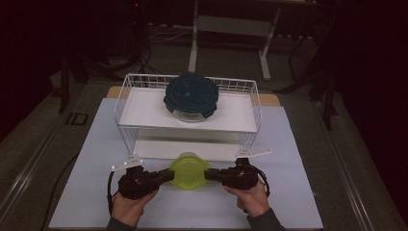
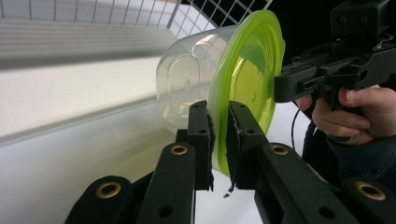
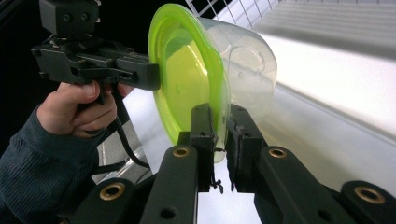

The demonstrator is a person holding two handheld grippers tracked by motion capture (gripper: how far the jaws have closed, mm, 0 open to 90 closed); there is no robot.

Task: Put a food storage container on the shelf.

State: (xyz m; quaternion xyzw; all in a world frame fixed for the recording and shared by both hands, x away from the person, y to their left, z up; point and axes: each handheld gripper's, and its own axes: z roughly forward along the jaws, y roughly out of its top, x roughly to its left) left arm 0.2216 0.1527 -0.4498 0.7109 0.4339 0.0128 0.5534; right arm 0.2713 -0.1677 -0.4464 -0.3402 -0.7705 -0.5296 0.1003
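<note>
Two tiers of white wire rack (image 1: 126, 103) carry a round glass container (image 1: 191, 97) with a dark-blue clip lid, while the left gripper (image 1: 166, 176) and right gripper (image 1: 211, 174) each pinch the lime-lidded clear plastic tub (image 1: 189, 172) above the table.

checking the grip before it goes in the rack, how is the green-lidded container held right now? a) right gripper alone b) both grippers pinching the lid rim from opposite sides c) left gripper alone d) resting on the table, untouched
b: the left gripper and the right gripper each have their jaws closed on the rim of the green lid, on opposite sides of the container.
</note>
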